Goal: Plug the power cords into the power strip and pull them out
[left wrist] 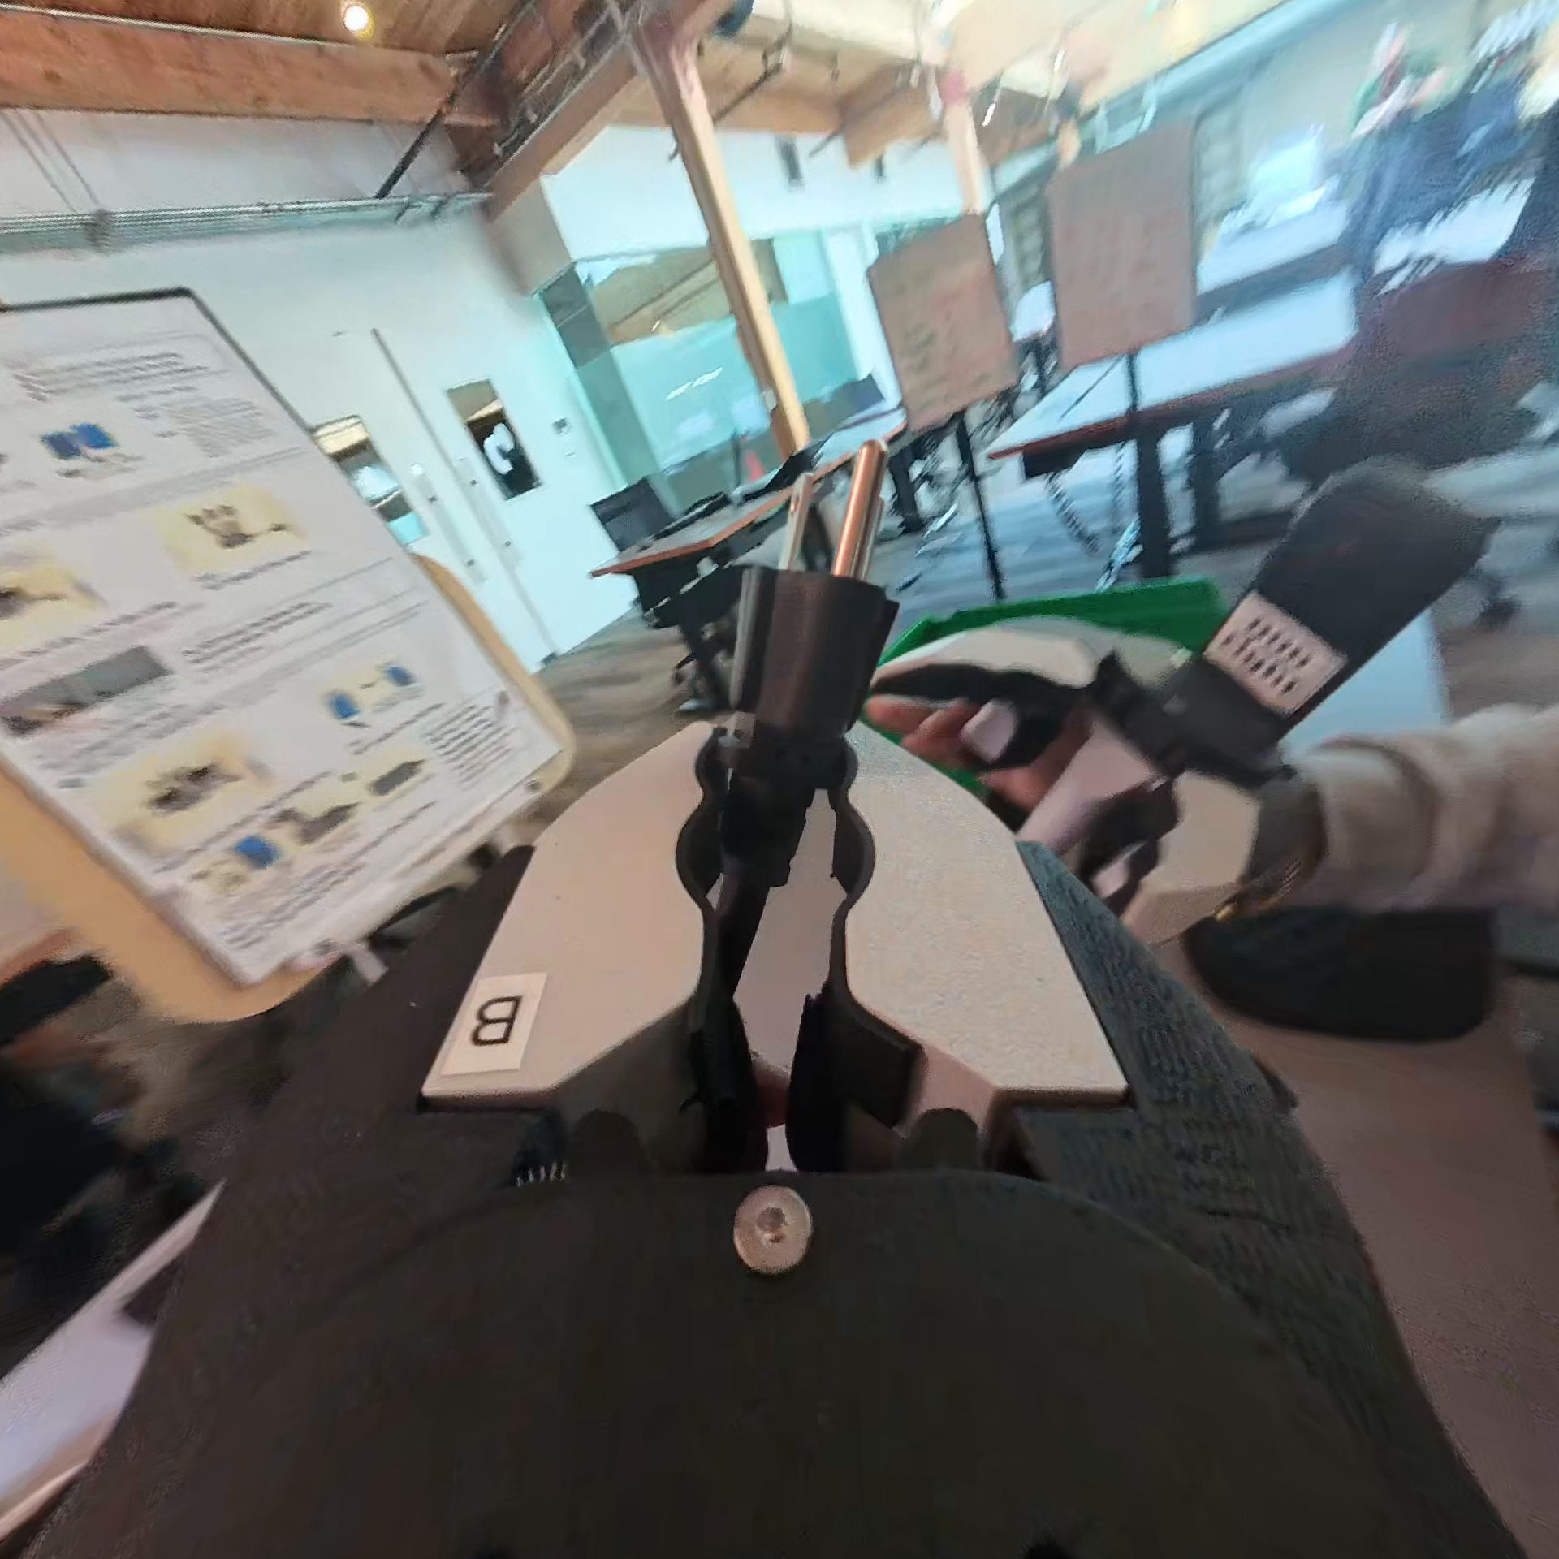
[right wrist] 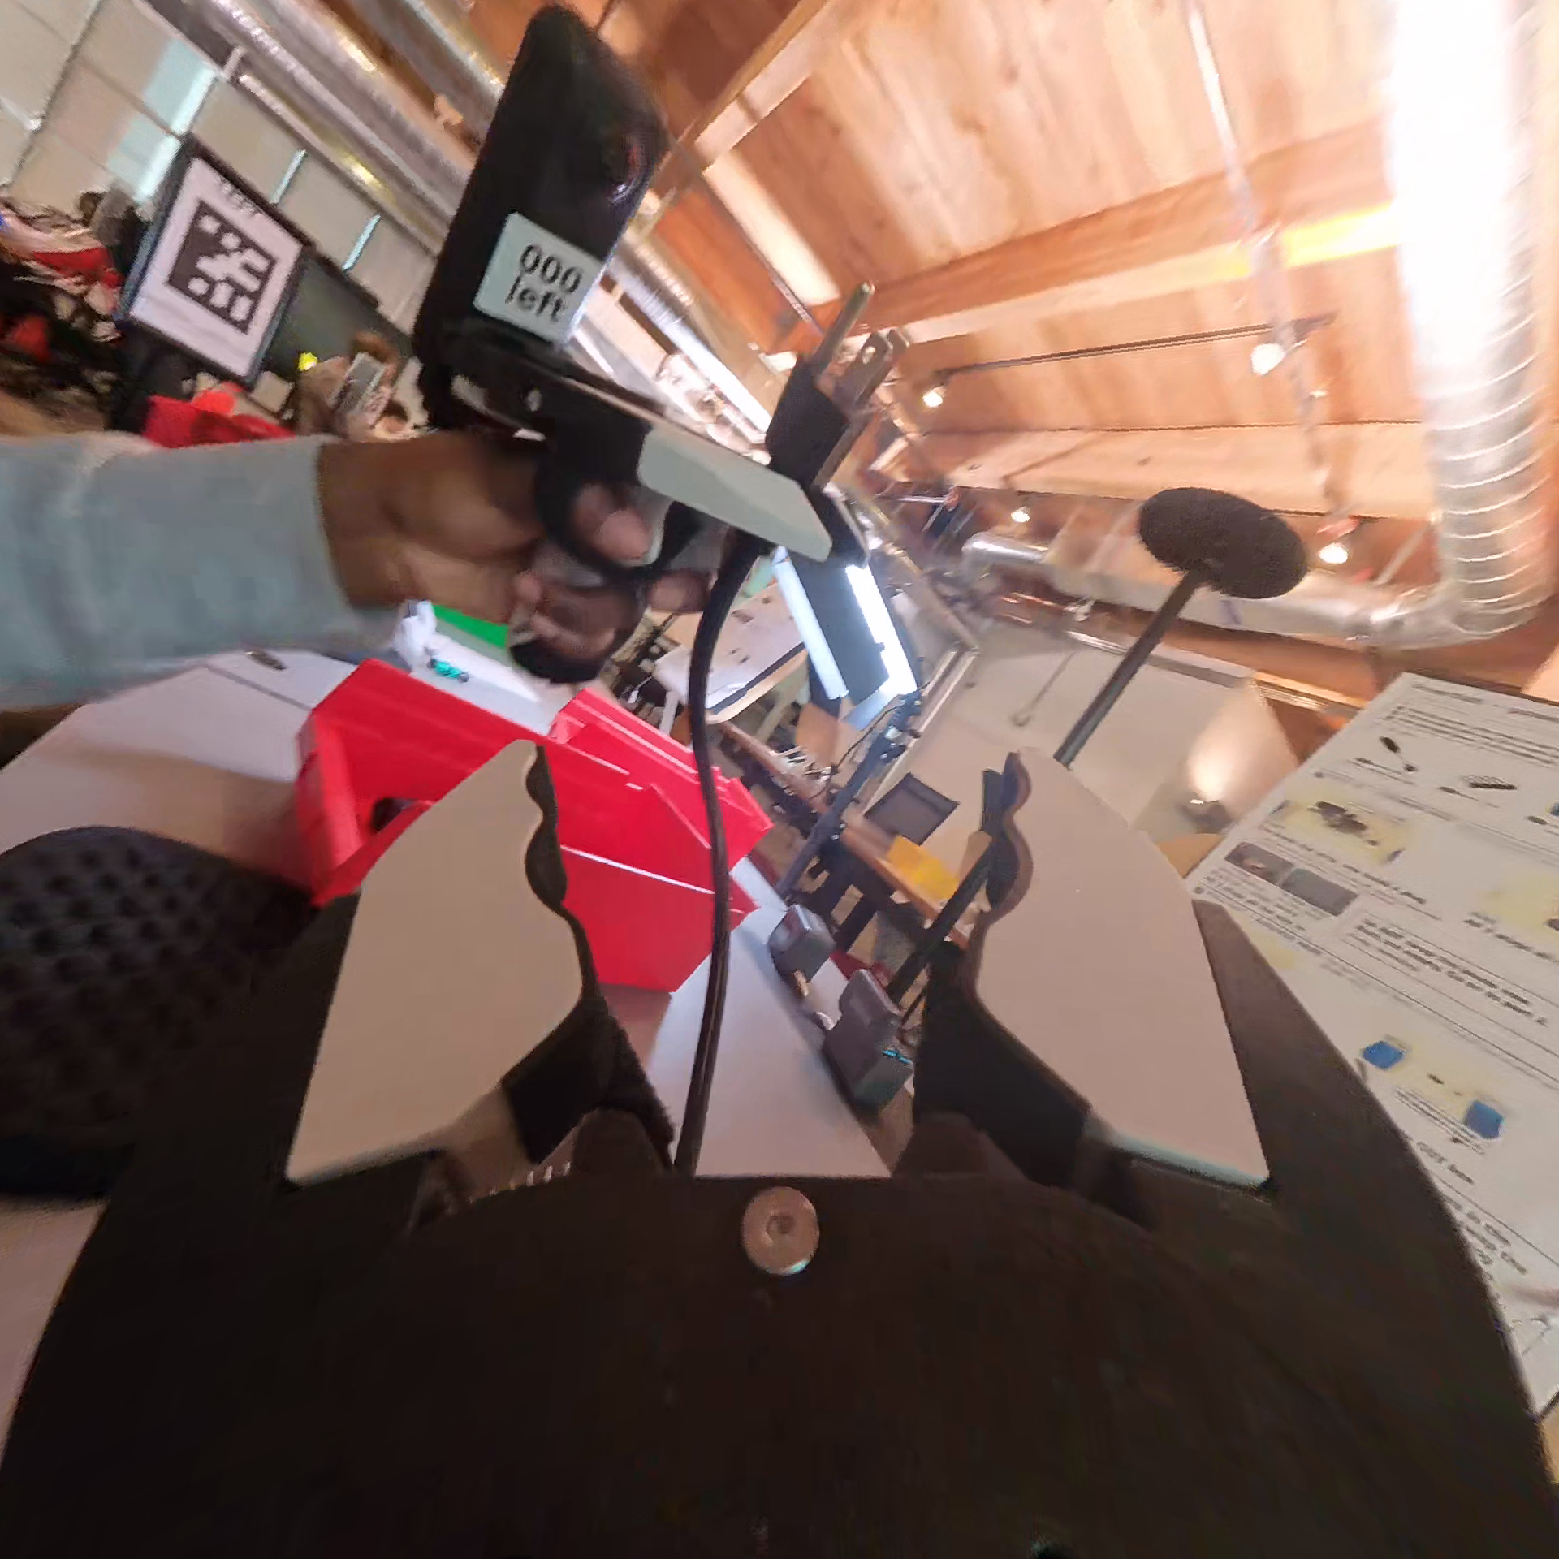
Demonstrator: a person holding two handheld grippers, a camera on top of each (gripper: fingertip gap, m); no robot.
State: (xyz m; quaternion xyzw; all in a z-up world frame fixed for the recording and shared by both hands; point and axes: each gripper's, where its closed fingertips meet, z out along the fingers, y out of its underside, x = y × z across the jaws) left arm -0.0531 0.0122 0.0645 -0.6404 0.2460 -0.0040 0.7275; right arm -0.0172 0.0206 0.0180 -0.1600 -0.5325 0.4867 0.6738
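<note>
The left gripper (left wrist: pixel 772 759) is clamped on a black plug (left wrist: pixel 797 654), its metal prongs (left wrist: pixel 856 506) pointing up and away into open air, nothing close ahead. To its right, the right gripper (left wrist: pixel 1012 717) is held in a person's hand (left wrist: pixel 953 734); a green bin (left wrist: pixel 1054 616) lies just behind. A poster board (left wrist: pixel 236 607) leans at left (print blurred).

The right gripper (right wrist: pixel 780 844) stands wide apart, empty. Between its fingers (right wrist: pixel 472 928) the black cord (right wrist: pixel 713 844) hangs down from the plug (right wrist: pixel 810 422), which the left gripper (right wrist: pixel 742 498) holds raised up ahead. A red bin (right wrist: pixel 624 852) sits on the white table (right wrist: pixel 759 1080) to the left.
</note>
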